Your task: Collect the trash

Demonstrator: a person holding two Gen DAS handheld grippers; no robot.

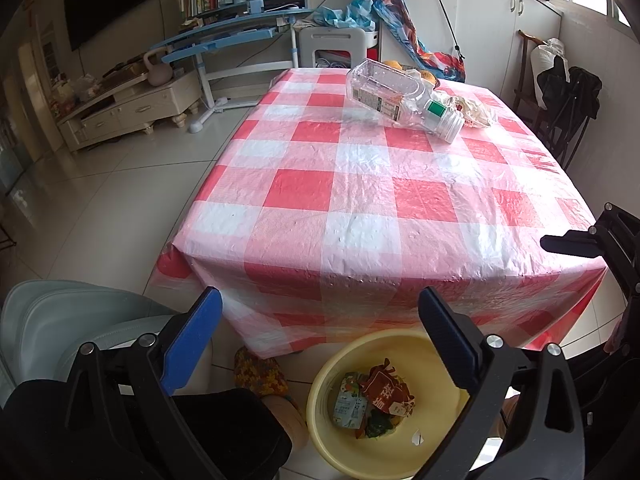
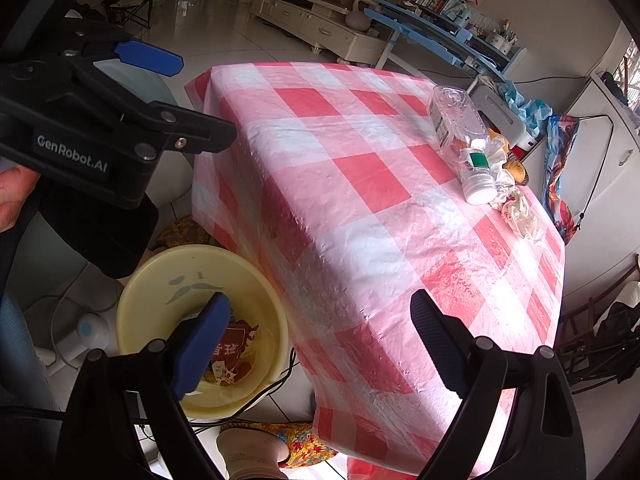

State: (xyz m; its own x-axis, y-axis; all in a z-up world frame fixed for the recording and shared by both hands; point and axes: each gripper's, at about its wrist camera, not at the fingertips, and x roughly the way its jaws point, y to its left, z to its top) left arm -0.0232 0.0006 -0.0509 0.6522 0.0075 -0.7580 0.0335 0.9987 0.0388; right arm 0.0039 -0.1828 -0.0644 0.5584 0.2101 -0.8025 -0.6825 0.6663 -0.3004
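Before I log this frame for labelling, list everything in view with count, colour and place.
Table: one, red-and-white checked cloth, centre.
Plastic bottle: one, clear, white cap, lying on its side at the table's far end.
Crumpled wrappers: a small heap, whitish, beside the bottle's cap.
Basin: one, yellow, on the floor at the table's near edge, with packets inside.
Desk: one, blue, far wall.
Kettlebell: one, pinkish, on the low cabinet.
Left claw: open, empty, above the basin.
Right claw: open, empty.
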